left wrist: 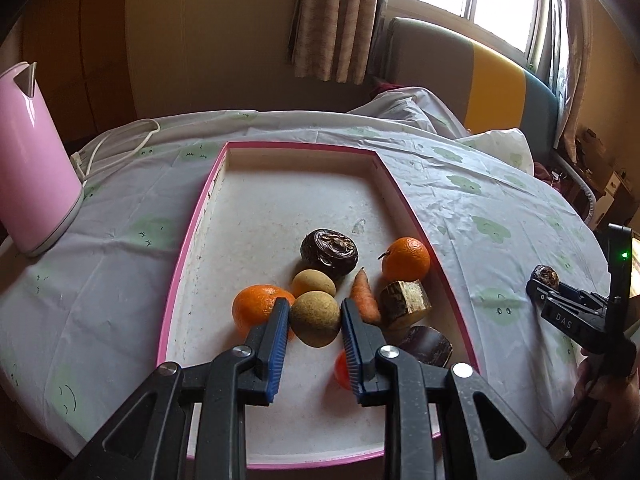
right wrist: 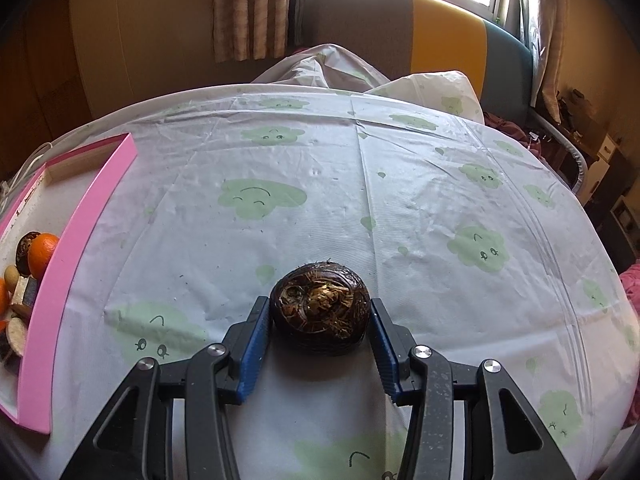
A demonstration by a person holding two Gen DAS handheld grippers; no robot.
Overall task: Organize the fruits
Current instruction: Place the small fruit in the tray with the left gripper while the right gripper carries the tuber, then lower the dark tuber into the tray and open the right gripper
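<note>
A pink-rimmed tray (left wrist: 192,240) holds a dark water chestnut (left wrist: 329,252), two oranges (left wrist: 405,260) (left wrist: 256,306), two tan round fruits (left wrist: 314,318) (left wrist: 313,283), a carrot (left wrist: 366,296) and cut pieces (left wrist: 405,304). My left gripper (left wrist: 314,316) is shut on the nearer tan fruit over the tray. My right gripper (right wrist: 318,316) is shut on a dark water chestnut (right wrist: 320,308), just above the tablecloth, right of the tray (right wrist: 52,320). The right gripper also shows in the left wrist view (left wrist: 560,300).
A pink kettle (left wrist: 32,160) with a white cord (left wrist: 116,140) stands left of the tray. The round table has a white cloth with green clouds (right wrist: 360,200). A bed headboard (right wrist: 420,36) and a window lie beyond.
</note>
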